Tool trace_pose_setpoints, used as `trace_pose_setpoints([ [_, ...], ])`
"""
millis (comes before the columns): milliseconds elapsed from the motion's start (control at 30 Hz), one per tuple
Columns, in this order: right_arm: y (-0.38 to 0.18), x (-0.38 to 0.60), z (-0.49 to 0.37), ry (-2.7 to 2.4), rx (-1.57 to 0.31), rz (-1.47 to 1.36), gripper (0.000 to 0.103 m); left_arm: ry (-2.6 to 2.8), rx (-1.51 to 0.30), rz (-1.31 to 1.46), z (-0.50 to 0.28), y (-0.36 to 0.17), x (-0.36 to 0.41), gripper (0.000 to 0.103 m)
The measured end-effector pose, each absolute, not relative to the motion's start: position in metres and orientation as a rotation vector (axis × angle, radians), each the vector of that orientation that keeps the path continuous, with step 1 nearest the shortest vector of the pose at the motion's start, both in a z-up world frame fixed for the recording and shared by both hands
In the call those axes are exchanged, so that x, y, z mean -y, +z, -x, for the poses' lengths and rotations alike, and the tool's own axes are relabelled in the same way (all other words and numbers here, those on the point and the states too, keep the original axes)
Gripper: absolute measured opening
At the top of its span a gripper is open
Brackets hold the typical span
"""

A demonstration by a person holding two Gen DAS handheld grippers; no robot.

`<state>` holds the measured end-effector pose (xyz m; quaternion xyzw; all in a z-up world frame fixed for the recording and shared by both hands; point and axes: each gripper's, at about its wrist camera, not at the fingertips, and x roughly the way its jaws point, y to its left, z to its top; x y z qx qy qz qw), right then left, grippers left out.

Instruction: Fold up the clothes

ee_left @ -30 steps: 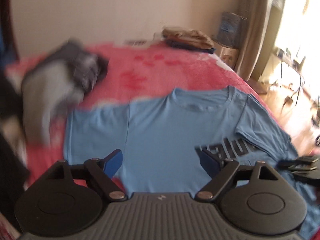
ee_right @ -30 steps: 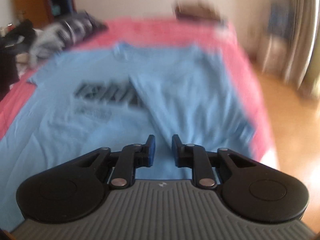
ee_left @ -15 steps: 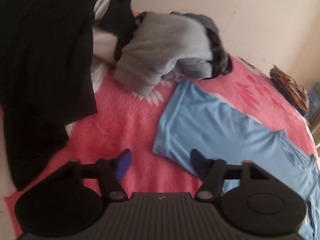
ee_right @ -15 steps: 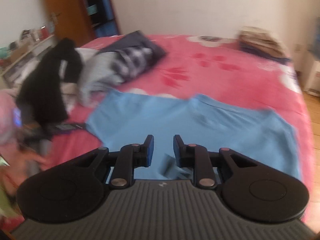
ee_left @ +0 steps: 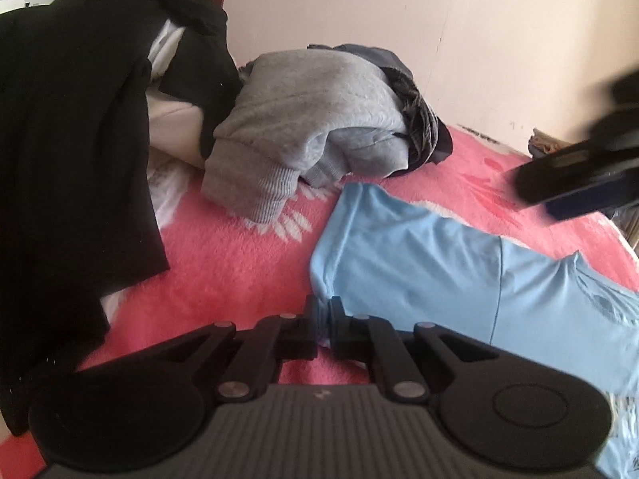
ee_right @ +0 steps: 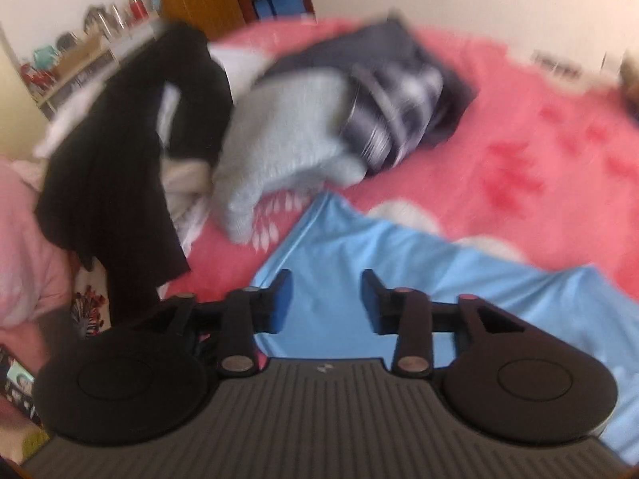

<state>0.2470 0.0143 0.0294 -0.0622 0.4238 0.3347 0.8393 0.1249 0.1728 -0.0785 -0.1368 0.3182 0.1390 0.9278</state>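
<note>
T-shirt: light blue T-shirt (ee_left: 439, 263), short-sleeved, lies flat on the bed w/ soft creases; sleeve end points far-left, seam line runs across the body. Some print shows at its right edge, too small to read.
T-shirt location: near-right part of the pink blanket (ee_left: 239, 271), body runs off to the right of the left wrist view.
Sleeve hem: near-left corner of the T-shirt is bunched and lifted slightly between the left gripper's pads.
Left gripper: left gripper (ee_left: 323, 319) closed narrow, pinching the sleeve-hem corner; blue fabric visible in the slit between the pads.
Right gripper: right gripper (ee_right: 325, 299) fingers set apart at medium width, nothing between them; sits over the T-shirt's near-left part. Contact w/ fabric: cannot tell (view blurred). Also seen as a dark blurred shape at far right of the left wrist view.
Blanket: pink, fluffy, w/ white and red pattern patches; covers the bed.
Grey sweater: grey sweater (ee_left: 303, 119) heaped far of the sleeve, near but not touching the T-shirt; ribbed cuff hangs toward the blanket.
Dark garment: dark striped garment (ee_left: 415, 111) tucked behind/right of the sweater.
Black garment: black garment (ee_left: 76, 151) draped at left, hanging down over pale bedding.
Wall: plain pale wall (ee_left: 439, 40) at far side.
</note>
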Motion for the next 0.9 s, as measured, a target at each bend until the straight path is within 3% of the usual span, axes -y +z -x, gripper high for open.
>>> trace_pose_setpoints([
  [367, -0.025, -0.111, -0.288, 0.744, -0.954, 0.237, 0.05, 0.128, -0.52, 0.077, -0.114, -0.069, -0.134, 0.005],
  [400, -0.029, -0.12, -0.291, 0.747, -0.959, 0.247, 0.047, 0.122, -0.512, 0.065, -0.114, -0.068, -0.131, 0.005],
  [433, -0.033, -0.12, -0.292, 0.74, -0.956, 0.259, 0.028, 0.116, -0.506, 0.058, -0.115, -0.068, -0.128, 0.005],
  [500, -0.036, -0.111, -0.294, 0.719, -0.944, 0.237, 0.0, 0.095, -0.49, 0.054, -0.113, -0.064, -0.122, 0.005],
  [900, -0.001, 0.062, -0.266, 0.554, -0.714, -0.287, 0.0, -0.212, -0.359, -0.185, -0.092, -0.044, -0.048, 0.006],
])
